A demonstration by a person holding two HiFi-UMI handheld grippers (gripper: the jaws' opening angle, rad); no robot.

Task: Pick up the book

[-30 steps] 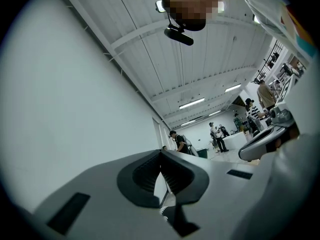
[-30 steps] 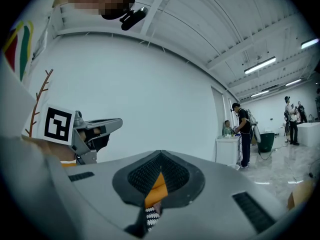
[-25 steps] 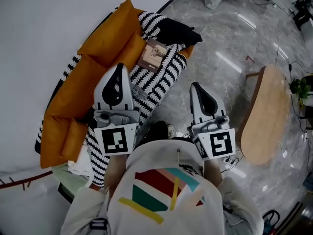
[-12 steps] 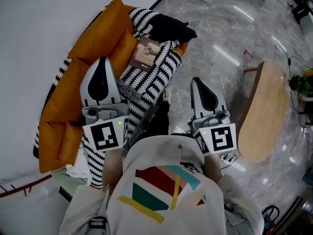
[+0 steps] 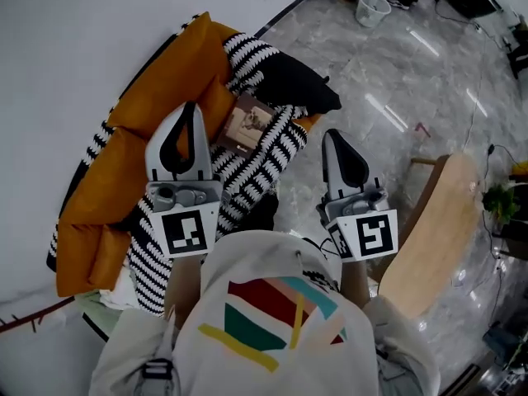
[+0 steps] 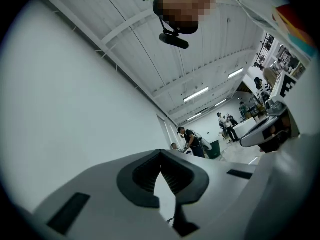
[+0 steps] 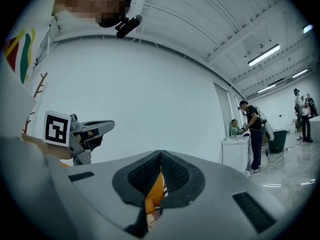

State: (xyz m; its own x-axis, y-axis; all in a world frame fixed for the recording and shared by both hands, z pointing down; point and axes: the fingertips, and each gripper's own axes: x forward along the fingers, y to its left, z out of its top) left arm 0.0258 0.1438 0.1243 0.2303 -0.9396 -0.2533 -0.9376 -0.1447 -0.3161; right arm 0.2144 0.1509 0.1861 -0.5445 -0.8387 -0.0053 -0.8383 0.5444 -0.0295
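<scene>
The book [image 5: 247, 125], brown with a pale cover picture, lies flat on a black-and-white striped blanket [image 5: 268, 159] draped over an orange sofa [image 5: 161, 73]. My left gripper [image 5: 190, 109] is held over the sofa, just left of the book, its fingers together and empty. My right gripper [image 5: 329, 136] hovers to the right of the sofa, over the floor, also shut and empty. In the left gripper view the left gripper [image 6: 160, 152] points at a white wall. In the right gripper view the right gripper [image 7: 160, 154] shows a sliver of orange sofa below its tips.
A black cushion [image 5: 293, 79] lies on the sofa just beyond the book. A wooden table [image 5: 429, 238] stands at the right on the marble floor, with a potted plant [image 5: 503, 200] past it. A white bin [image 5: 373, 8] stands far off. People stand in the background.
Both grippers have travelled forward toward the sofa. The left one now sits close beside the book. Both stayed shut.
</scene>
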